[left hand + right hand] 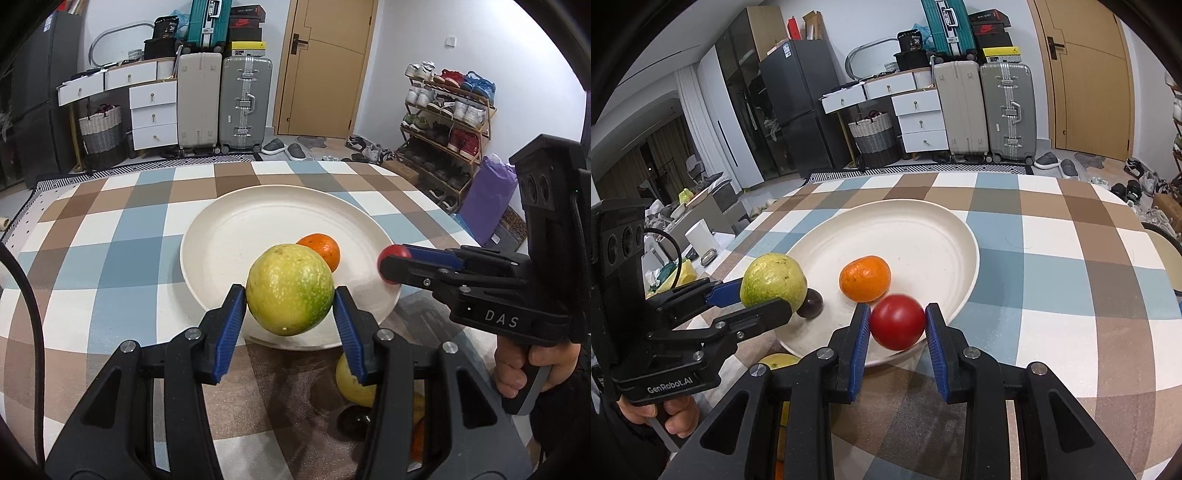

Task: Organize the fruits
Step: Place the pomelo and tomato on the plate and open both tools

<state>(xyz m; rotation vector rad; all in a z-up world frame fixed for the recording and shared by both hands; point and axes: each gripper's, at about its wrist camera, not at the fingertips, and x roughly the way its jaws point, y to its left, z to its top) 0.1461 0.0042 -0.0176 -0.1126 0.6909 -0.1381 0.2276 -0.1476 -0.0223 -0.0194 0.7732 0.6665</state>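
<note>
A table (1071,258) covered in a blue, brown and white checked cloth fills a cluttered living room, with hard-shell suitcases (1004,110), a white chest of drawers (919,122), a woven basket (873,134) and a wooden door (1086,85) behind it; a loaded shoe rack (447,122) stands to one side.

A broad, cream-coloured round plate (934,236) with faint concentric ridges lies just ahead of both pairs of tongs. The left gripper (290,306), black with ribbed blue pads, is clamped on a rounded yellow-green fruit (290,290) with speckled skin, held above the plate's near rim. The right gripper (897,328) is clamped on a smooth red fruit (897,322), also over the near rim.

On the plate, just beyond the red fruit, sits a dimpled orange mandarin (865,278). A small dark, glossy fruit (810,304) shows in the right wrist view beside the left tongs' tips, near the plate's rim. On the cloth below the left tongs lies another pale yellow fruit (354,384), partly hidden by a finger, with more fruit behind it too covered to tell.

A hand (528,365) grips the right tool's handle.
</note>
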